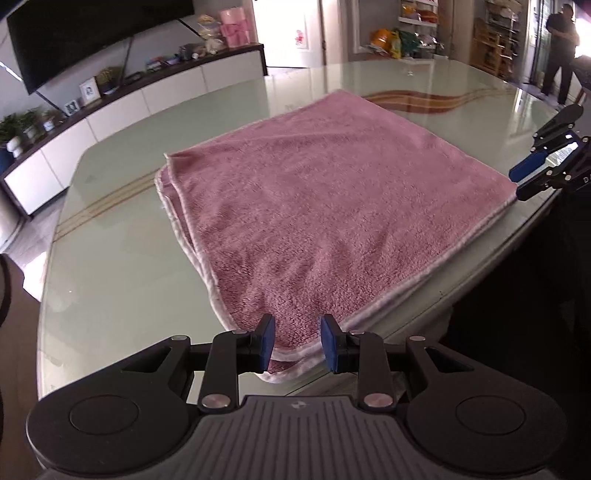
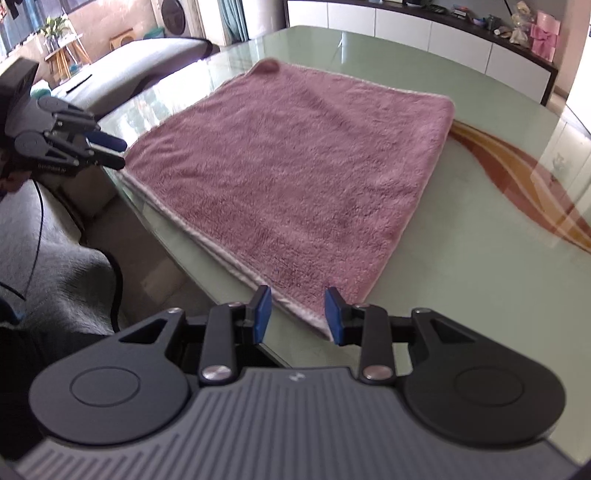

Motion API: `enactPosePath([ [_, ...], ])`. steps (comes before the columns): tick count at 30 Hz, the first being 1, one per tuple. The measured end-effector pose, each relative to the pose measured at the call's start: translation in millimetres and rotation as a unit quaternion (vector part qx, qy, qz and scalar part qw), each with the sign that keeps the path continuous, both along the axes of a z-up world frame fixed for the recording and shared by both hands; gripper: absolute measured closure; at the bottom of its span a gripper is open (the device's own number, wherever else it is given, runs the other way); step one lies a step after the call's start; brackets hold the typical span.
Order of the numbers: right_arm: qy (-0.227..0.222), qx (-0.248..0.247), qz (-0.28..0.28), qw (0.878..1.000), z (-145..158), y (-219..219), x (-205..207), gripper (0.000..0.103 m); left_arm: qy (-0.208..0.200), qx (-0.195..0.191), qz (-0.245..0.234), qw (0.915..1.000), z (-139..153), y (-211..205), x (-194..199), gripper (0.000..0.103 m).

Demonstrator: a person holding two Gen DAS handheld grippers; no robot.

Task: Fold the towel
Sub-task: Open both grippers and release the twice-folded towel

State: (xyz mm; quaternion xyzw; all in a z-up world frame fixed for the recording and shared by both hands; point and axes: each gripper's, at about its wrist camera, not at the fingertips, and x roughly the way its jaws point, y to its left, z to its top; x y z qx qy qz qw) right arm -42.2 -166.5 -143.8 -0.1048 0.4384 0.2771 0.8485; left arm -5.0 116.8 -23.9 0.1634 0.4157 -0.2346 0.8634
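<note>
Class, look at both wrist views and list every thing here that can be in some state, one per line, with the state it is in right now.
Pink towel: folded in layers, lying flat on the table, near edge along the table edge.
Left hand-held gripper: open, pads either side of the towel's near corner, not pressing it.
Right hand-held gripper: open, pads astride the other near corner, not gripping.
Glass table: bearing the towel.
Television: screen dark.

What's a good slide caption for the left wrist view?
Open left gripper poised at the folded pink towel's near corner.
</note>
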Motion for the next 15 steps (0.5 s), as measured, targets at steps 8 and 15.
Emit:
enactPosePath([
  [8,0.002,-0.033,0.024,0.999,-9,14,5,0.071,0.027,0.01,-0.023,0.9993,-11,-2,6,0.071],
  [15,0.007,-0.036,0.035,0.999,-13,19,10,0.062,0.043,0.012,-0.046,0.998,-13,-3,10,0.061],
])
